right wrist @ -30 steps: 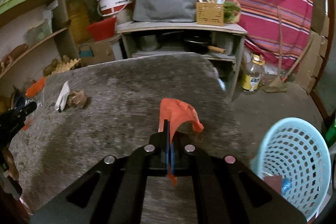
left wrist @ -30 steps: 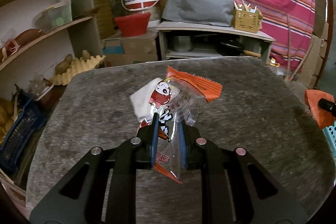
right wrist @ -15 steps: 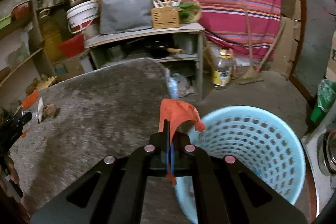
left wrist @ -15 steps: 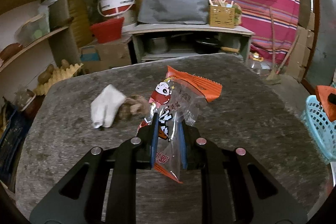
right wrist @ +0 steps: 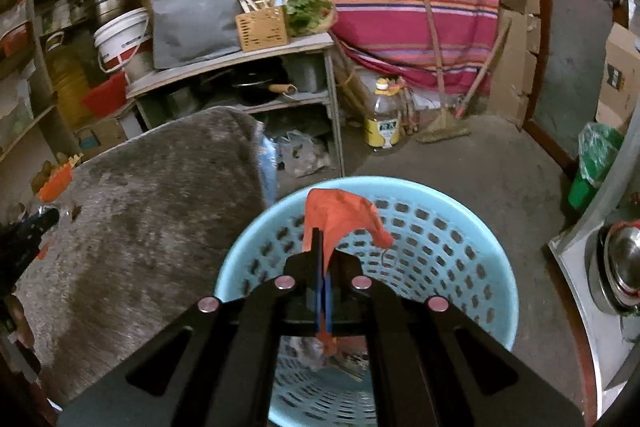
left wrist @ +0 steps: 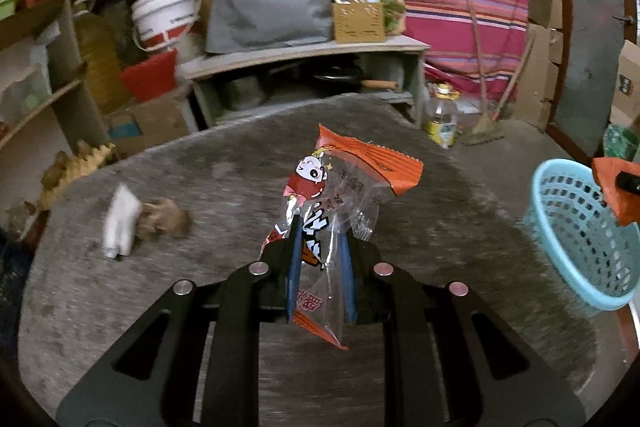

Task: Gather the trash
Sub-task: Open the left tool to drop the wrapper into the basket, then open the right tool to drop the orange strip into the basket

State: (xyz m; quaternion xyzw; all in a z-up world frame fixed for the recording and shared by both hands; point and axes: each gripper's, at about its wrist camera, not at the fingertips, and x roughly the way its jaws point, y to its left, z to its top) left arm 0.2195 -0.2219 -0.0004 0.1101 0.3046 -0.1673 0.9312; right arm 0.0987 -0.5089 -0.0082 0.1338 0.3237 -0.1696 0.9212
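right tool (right wrist: 322, 259): clamped tight on a crumpled orange scrap (right wrist: 340, 215), hanging right over the mouth of the blue basket (right wrist: 472, 227), which sits on the floor off the worktop's right edge.
left tool (left wrist: 320, 247): pinched on a clear snack wrapper (left wrist: 340, 195) with orange ends and a cartoon kid printed on it, held up above the middle of the worktop (left wrist: 460, 227).
risk, right: the scrap is light and floppy, so on release it could cling to a pad instead of falling, or drift onto the rim and slide out.
risk, left: only the wrapper's lower part is gripped and it's slick film, so I'd guess a quick swing toward the basket could let it slip out and drop onto the floor.
leftovers: a white tissue (left wrist: 120, 223) touching a brownish wad (left wrist: 164, 219), near the worktop's left edge, easy to forget.
look: wrapper looks empty and creased, scrap is soft, both weigh next to nothing.
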